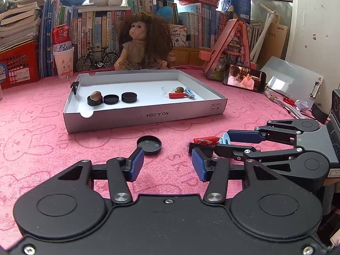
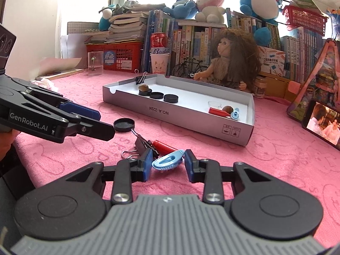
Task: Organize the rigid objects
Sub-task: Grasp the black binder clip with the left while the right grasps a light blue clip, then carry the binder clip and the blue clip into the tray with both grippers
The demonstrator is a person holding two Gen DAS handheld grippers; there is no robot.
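In the right wrist view my right gripper (image 2: 168, 164) is shut on a light-blue plastic clip (image 2: 167, 161) that lies on the pink cloth. A red cylinder (image 2: 164, 147) and a black binder clip (image 2: 142, 145) lie just beyond it. My left gripper (image 1: 167, 164) stands open with nothing between its pads. A black round cap (image 1: 148, 145) rests on the cloth just past its left finger. The white box-lid tray (image 1: 144, 116) holds three black caps (image 1: 110, 99), one with a nut on it, at its left. At its right lie a red cylinder (image 1: 178, 95), a nut and a blue clip.
A doll (image 1: 141, 42), a toy bicycle, a cup with a can and rows of books stand behind the tray. A phone (image 1: 244, 77) leans at the right near cables. A binder clip (image 1: 74, 85) grips the tray's left rim. A red basket (image 1: 19, 65) sits far left.
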